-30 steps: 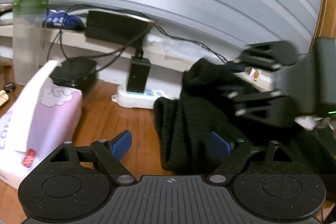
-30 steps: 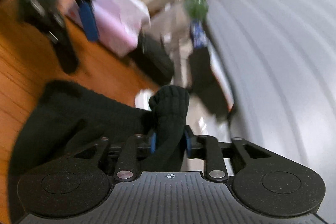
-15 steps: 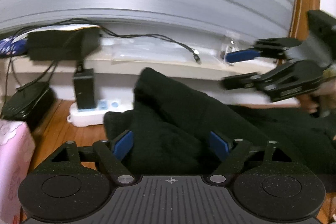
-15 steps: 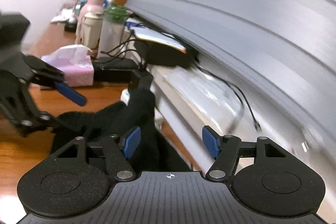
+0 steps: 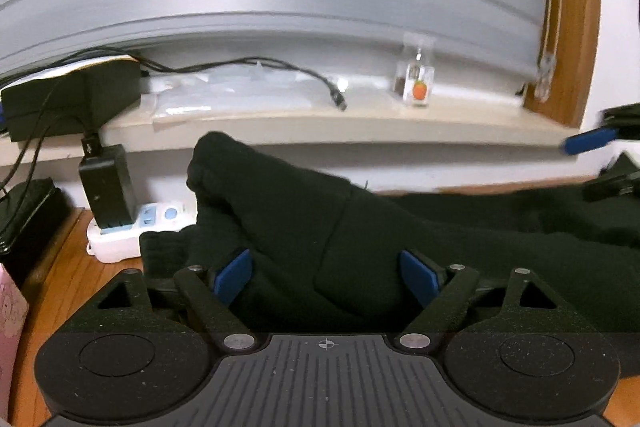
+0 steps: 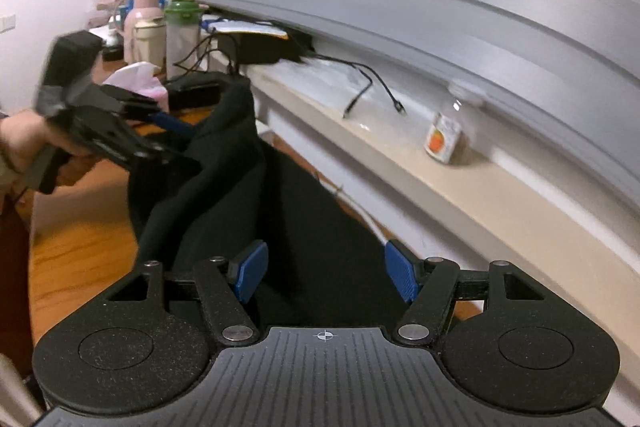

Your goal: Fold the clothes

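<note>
right gripper [image 5: 600, 155] cropped, jar label [image 6: 440, 141] blurred

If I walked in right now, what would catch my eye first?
A rumpled black garment sprawls across the wooden table, one end propped against the ledge. Two handheld grippers hang over it, the left gripper and right gripper, blue pads apart. On the ledge stands a small jar with an orange label.

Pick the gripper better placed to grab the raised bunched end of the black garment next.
Probably left. The left gripper is open right in front of the black garment, its raised end just ahead. The right gripper, also open, sits farther along the flat part.
</note>
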`<state>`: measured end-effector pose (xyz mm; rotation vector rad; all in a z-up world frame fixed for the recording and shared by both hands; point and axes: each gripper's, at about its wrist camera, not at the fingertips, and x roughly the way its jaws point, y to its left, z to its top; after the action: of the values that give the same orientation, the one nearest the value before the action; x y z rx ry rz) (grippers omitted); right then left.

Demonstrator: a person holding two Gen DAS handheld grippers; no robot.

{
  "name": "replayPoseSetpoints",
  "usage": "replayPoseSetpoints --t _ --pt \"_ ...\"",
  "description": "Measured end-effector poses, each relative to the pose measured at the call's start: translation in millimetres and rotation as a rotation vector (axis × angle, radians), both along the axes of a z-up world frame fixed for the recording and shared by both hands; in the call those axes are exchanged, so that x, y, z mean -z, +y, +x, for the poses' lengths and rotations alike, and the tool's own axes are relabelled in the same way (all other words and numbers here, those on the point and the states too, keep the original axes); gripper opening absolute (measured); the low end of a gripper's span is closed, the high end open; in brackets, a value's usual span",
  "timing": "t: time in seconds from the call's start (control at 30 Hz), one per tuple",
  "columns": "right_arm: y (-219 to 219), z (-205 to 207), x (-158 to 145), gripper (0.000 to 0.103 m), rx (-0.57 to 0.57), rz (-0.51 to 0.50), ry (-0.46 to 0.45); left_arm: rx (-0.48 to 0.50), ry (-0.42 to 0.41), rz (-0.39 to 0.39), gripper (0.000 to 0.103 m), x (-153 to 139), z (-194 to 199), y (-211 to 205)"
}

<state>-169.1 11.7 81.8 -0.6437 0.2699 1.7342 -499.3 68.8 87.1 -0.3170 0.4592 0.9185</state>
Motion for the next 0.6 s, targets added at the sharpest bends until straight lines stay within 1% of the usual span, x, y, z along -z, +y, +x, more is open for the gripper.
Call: replayPoseSetpoints --t 0.13,0.27,0.43,0.5,0.53,0.57,0.6 --pt "-34 1 -1 0.065 0.001 -0.008 0.031 -0.014 -0.031 -0.014 0.085 7 -4 3" --pt "-58 -16 8 0.065 -0.014 -0.038 0.044 -0.027 -0.044 -0.014 0.085 8 -9 2" --pt "-69 -51 23 0.064 -0.058 -0.061 0.086 -0.043 -0.052 -0.031 0.085 11 -8 7" --pt "-69 -69 33 0.062 -0.082 -0.082 0.09 -0.047 -0.054 -0.036 0.085 12 -7 9" --pt "-69 -77 38 0.053 -0.086 -0.08 0.086 -0.048 -0.054 -0.039 0.085 13 -7 10" --pt "-70 -84 42 0.049 -0.088 -0.076 0.081 -0.05 -0.053 -0.042 0.085 14 -6 11" --pt "-70 -92 46 0.048 -0.091 -0.073 0.076 -0.053 -0.052 -0.046 0.085 15 -6 12"
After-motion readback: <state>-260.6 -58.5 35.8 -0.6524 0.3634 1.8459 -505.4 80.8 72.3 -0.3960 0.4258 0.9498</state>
